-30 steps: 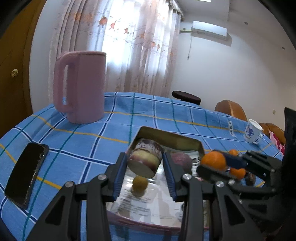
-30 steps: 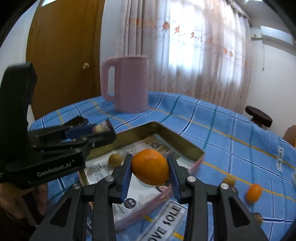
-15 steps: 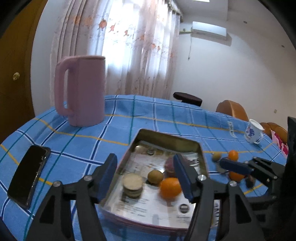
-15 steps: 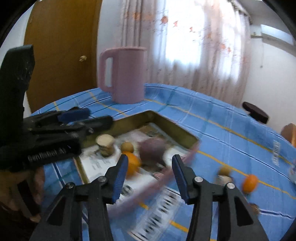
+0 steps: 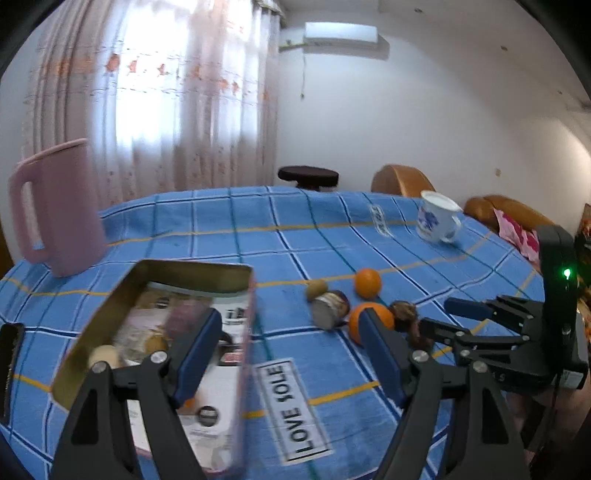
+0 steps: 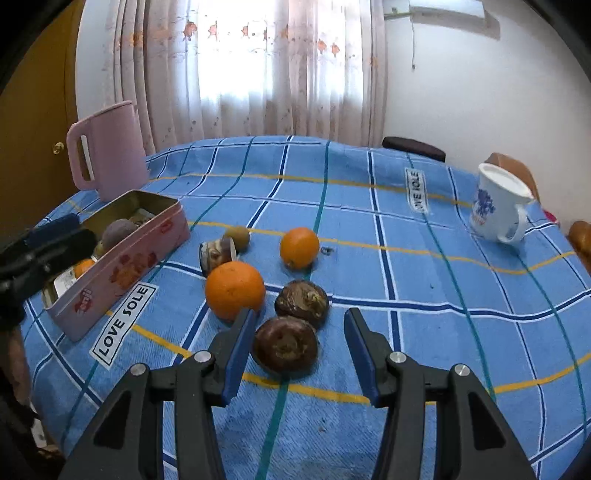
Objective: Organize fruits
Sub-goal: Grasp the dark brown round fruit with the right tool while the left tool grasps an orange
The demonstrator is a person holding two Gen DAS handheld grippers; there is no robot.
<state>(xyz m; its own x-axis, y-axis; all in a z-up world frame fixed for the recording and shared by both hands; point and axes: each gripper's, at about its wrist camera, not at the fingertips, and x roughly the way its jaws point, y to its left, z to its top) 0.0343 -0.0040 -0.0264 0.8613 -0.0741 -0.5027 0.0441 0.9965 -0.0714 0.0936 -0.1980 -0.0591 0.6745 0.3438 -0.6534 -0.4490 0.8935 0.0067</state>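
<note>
Left gripper (image 5: 291, 345): we are opening our jaws, nothing between.
Right gripper (image 6: 299, 345): jaws apart; dark fruit (image 6: 285, 346) between, unpressed.
Oranges (image 6: 235, 290): 11 o'clock.
Tin (image 6: 125, 258): 10 o'clock, holding fruit.

A blue checked cloth (image 6: 424, 266) with white, dark blue, teal and yellow lines covers the surface, and white labels on it read "LOVE SOLE" (image 6: 122, 321). A pink jug (image 6: 107, 151) with a side handle stands upright near the far left edge. A white mug (image 6: 496, 203) with a blue print sits near the far right edge. A dark phone (image 5: 9, 365) lies at the left edge. Beyond the far edge are a dark round stool (image 5: 308, 177), sheer patterned curtains (image 6: 258, 66) over a bright window, a wall air conditioner (image 5: 341, 35), a wooden door (image 6: 33, 110) and orange-brown seats (image 5: 402, 179).
</note>
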